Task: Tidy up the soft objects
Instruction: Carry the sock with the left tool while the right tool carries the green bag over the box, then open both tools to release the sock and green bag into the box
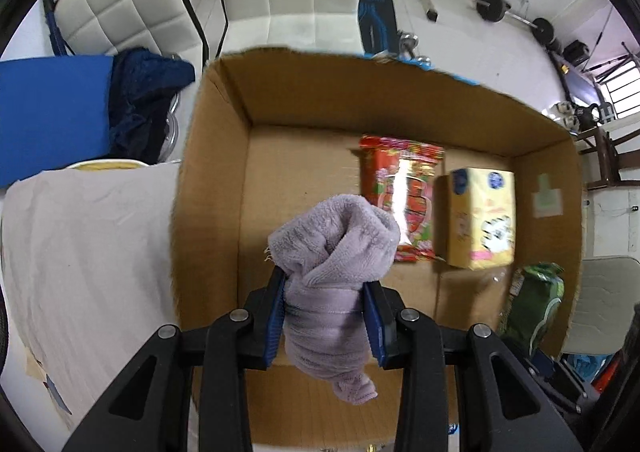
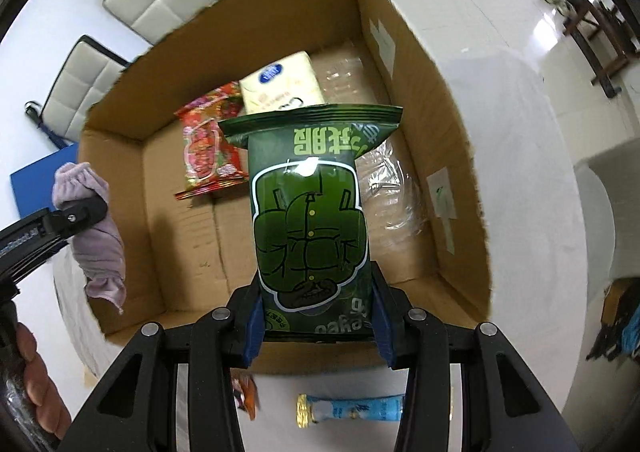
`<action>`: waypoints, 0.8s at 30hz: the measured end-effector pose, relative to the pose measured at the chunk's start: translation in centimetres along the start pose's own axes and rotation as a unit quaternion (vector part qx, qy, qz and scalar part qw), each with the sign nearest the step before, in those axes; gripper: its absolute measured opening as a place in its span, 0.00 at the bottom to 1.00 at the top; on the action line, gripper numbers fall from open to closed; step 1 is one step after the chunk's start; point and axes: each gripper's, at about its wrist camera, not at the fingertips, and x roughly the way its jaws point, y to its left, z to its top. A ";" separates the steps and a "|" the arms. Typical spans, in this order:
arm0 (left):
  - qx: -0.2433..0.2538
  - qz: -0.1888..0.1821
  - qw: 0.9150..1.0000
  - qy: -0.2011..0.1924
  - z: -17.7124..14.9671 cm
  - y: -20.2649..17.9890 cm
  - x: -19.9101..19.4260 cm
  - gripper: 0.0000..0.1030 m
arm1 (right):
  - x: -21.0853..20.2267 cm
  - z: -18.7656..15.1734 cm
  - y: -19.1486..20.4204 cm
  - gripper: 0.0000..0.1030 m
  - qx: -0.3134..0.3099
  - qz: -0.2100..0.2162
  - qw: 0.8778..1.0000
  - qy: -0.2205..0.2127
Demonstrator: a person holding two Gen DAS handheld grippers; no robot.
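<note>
- Left wrist view: the left tongs [image 1: 324, 308] pinch a lilac towel [image 1: 334, 252] above the open cardboard box [image 1: 216, 172]; ahead of them on the box floor lie a red snack bag [image 1: 400, 188] and a yellow tissue pack [image 1: 482, 216]
- Right wrist view: the right tongs [image 2: 318, 326] grip a green snack bag [image 2: 310, 212] over the box's near edge; a blue tube [image 2: 352, 410] lies on the table beneath them

The dark green glossy snack bag [image 2: 308, 220] is showing the only print that is coming through. It is appearing upside down in the right wrist view: large light-green Chinese characters are running across its far end, and pale Latin letters near its close end are reading roughly "oaho". The yellow rectangular pack [image 1: 480, 218] is carrying a round blue logo, and the red foil packet [image 1: 400, 196] is showing printing too blurred to read.
</note>
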 end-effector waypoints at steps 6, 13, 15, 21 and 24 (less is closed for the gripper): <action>0.005 0.001 1.000 0.012 2.5 0.4 2.3 0.32 | 2.2 0.7 0.4 0.46 -0.006 -0.029 1.000 0.006; 0.000 0.017 0.999 0.028 4.1 0.0 3.5 0.37 | 4.6 1.1 1.7 0.48 -0.024 -0.060 0.997 0.043; -0.002 0.013 0.999 0.031 4.2 0.1 3.5 0.37 | 5.0 0.7 2.3 0.55 -0.030 -0.060 0.997 0.047; -0.005 0.012 1.000 0.022 3.4 0.3 2.5 0.45 | 4.7 0.3 3.1 0.70 -0.042 -0.063 0.996 0.039; -0.004 0.010 1.000 0.016 2.5 0.4 1.7 0.47 | 4.3 0.4 3.2 0.77 -0.046 -0.060 0.997 0.034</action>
